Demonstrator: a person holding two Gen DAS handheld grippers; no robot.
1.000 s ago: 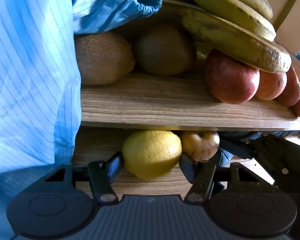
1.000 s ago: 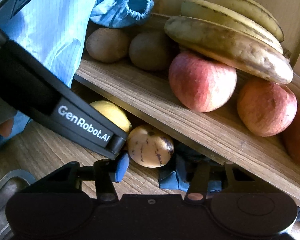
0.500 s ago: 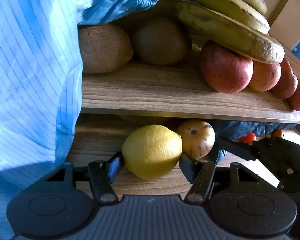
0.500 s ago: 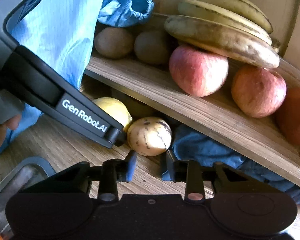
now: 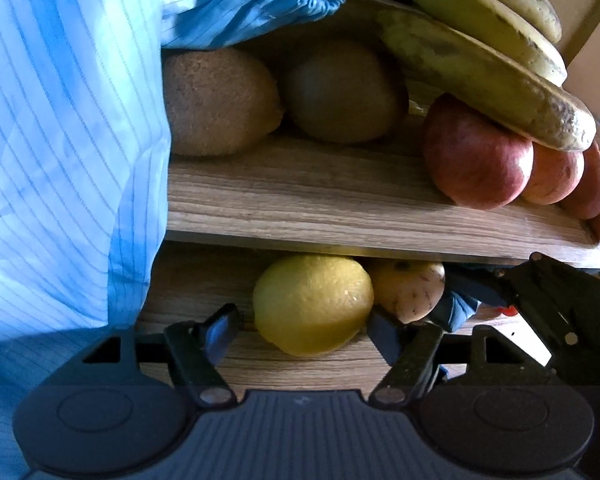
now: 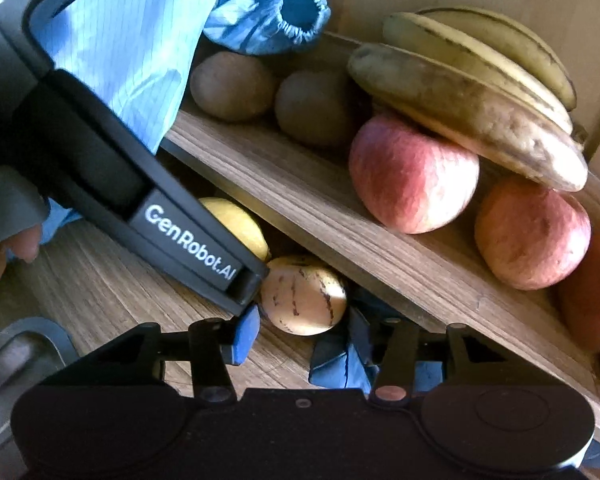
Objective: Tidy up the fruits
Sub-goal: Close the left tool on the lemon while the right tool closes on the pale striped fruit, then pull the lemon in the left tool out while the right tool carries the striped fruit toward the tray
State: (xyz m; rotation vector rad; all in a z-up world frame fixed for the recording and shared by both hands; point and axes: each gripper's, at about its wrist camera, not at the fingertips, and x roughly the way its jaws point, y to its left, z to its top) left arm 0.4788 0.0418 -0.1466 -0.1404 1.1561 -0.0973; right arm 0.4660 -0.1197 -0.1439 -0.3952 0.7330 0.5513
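Upper shelf (image 5: pixel 340 204), left to right:
- Blue sleeve (image 5: pixel 68 120), draping over the left end.
- Two kiwis (image 5: pixel 220 100) (image 5: pixel 344 92), sitting side by side.
- Row of red apples (image 5: pixel 476 156), running off to the right.
- Bananas (image 5: pixel 480 68), lying across the apples, long axis slanting down to the right.

Lower surface (image 5: pixel 188 284), beneath the shelf, left to right:
- Left gripper (image 5: pixel 302 330). Its jaws have just been opening. The lemon (image 5: pixel 314 304) is sitting between the fingers (image 5: pixel 220 328); a gap is showing at the left pad, while the right pad is lying close against the fruit or touching it. Reading: released, not pinched.
- Lemon. Long axis running across the span of the fingers, far side tucking under the shelf edge.
- Speckled yellow fruit (image 6: pixel 304 298), touching or just beside the lemon on its right. In the right wrist view it is lying straight ahead of the right gripper (image 6: pixel 300 334), between the fingertips, and no pad is pressing on it. These jaws have also just been opening.
- Blue cloth (image 6: pixel 340 360), bunching under the right-hand finger.

Judgement: each gripper is nearer its own fruit; the right one is needing only to close on the speckled fruit, whose left side is crowding the left gripper's body.
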